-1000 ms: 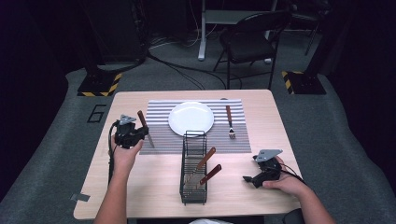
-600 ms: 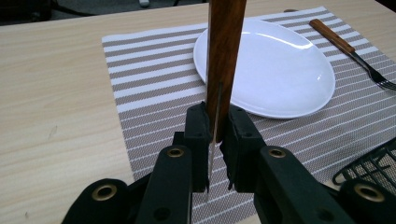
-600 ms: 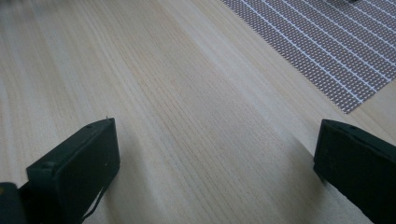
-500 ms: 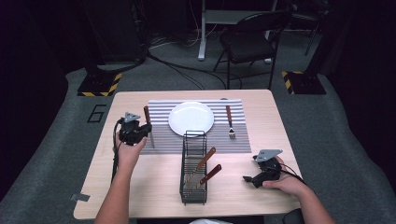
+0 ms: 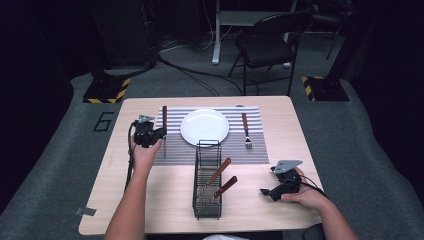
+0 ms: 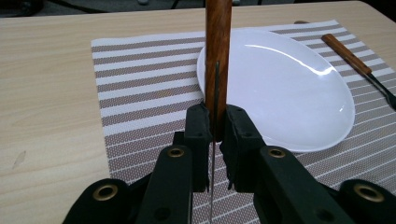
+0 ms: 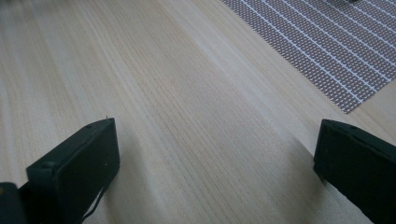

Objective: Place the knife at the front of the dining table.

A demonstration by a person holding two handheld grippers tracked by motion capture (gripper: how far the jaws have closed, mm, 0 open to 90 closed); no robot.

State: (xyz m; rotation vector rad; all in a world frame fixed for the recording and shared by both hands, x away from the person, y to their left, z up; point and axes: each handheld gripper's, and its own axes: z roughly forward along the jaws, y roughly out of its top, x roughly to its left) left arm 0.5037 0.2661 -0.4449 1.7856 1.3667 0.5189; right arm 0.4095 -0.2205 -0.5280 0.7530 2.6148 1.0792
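A wooden-handled knife [image 6: 217,70] is clamped upright in the left claw [image 5: 150,135] over the placemat's [image 5: 175,150] left edge, beside the plate [image 5: 204,126]; the right claw [image 5: 272,190] is spread wide, empty, near the counter's [image 5: 250,205] right front corner.

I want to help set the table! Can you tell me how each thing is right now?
left gripper: shut on the knife
knife: held over the placemat's left side
right gripper: open, nothing between
plate: bare, on the placemat
fork: lying right of the plate
cutlery basket: upright, two wooden-handled pieces inside
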